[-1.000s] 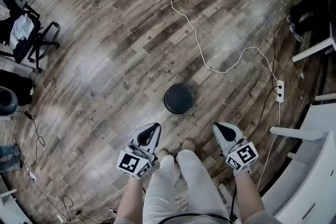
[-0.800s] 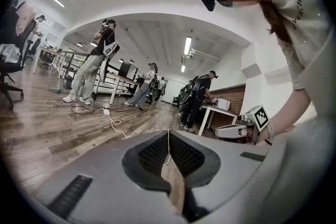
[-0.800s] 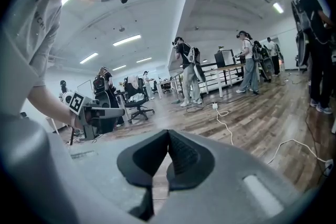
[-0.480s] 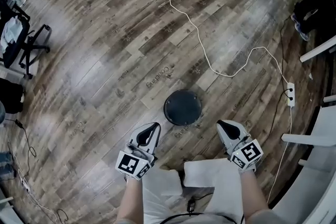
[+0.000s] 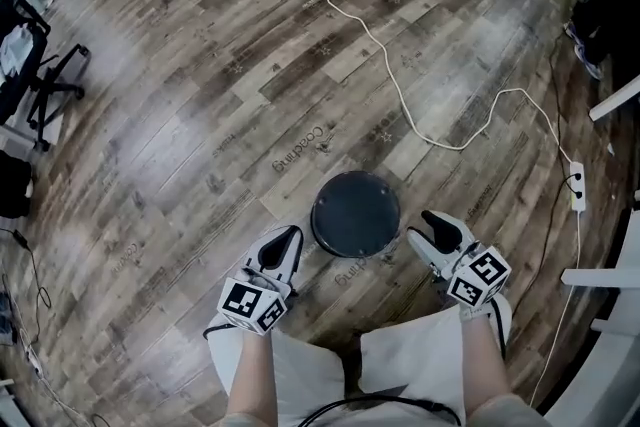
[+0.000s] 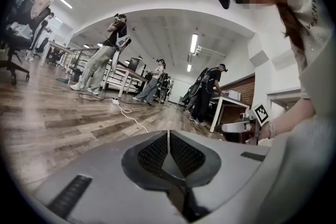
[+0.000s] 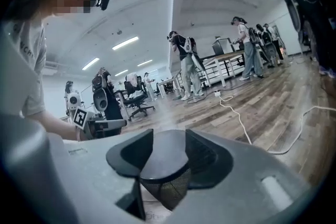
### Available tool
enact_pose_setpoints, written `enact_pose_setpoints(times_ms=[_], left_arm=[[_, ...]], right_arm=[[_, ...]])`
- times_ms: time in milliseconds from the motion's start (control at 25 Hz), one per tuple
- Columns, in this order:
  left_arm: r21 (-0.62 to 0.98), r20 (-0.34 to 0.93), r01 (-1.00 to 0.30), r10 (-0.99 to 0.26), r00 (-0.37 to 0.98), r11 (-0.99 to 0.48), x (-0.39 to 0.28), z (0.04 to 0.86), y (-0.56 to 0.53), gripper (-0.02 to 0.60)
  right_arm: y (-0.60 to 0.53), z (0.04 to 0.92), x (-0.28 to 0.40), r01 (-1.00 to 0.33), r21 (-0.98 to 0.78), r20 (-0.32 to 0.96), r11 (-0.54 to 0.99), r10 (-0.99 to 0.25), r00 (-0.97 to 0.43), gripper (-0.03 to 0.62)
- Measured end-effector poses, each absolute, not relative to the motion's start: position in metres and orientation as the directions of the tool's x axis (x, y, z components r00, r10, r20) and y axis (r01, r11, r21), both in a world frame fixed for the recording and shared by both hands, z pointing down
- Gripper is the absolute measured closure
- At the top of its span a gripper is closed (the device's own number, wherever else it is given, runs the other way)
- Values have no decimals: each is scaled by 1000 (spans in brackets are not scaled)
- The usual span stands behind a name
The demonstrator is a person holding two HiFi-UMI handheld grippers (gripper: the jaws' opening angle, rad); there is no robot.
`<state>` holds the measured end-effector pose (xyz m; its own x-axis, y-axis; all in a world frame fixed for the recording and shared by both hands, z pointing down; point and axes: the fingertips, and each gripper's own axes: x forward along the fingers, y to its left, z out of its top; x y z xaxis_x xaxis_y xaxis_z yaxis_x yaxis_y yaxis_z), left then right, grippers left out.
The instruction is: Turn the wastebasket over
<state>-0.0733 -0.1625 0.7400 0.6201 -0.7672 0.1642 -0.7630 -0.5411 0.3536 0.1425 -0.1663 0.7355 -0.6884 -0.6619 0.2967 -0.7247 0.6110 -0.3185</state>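
A black mesh wastebasket (image 5: 355, 213) stands upside down on the wood floor, its flat round base facing up. My left gripper (image 5: 288, 237) is just left of it, jaws shut and empty; in the left gripper view the left gripper (image 6: 168, 136) points past it across the floor. My right gripper (image 5: 430, 221) is close by the basket's right side and its jaws are opening. In the right gripper view the wastebasket (image 7: 168, 186) shows in the gap of the right gripper (image 7: 168, 132), just ahead, with no pad pressing on it.
A white cable (image 5: 400, 95) snakes over the floor to a power strip (image 5: 577, 187) at the right. White furniture (image 5: 615, 285) stands at the right edge and an office chair (image 5: 40, 85) at the left. People (image 7: 184, 63) stand by desks far off. The holder's bent legs (image 5: 400, 355) are below.
Both grippers have sunk toward the floor and come up beside the basket, which looks larger and nearer. The right jaws have parted. The person's legs have bent.
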Motion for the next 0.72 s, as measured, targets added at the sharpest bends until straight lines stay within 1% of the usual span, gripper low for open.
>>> enact_pose_setpoints(times_ms=[40,160,320,400,520,600,720], left_arm=[[364,171,-764,-768,617,-533,-75,753,-164,565],[377,191,-748,-745,640,-546,-72,780,-171,492],[440,204,-701,-698,687,-561,-60,804,-177,340],[507,221,-672,-672,706,-540,-56,815,-181,299],[658,261,-613,-631,731,-438,-51,836,-189,225],[743,272,-561,-602,751,-364,-45,847,-194,207],[789,316,-532,-540,780,-306,-31,863,-192,206]], right_arm=[[-170,745,146,-727,-345,291,593,-669,-684,404],[-181,773,151,-731,-397,296,555,-676,-675,374],[-189,802,145,-728,-449,318,518,-669,-672,338],[-192,813,142,-720,-489,325,493,-663,-674,324],[-199,830,136,-699,-563,352,441,-637,-686,306],[-201,842,131,-687,-601,388,409,-603,-697,293],[-197,857,122,-667,-640,433,380,-539,-723,290]])
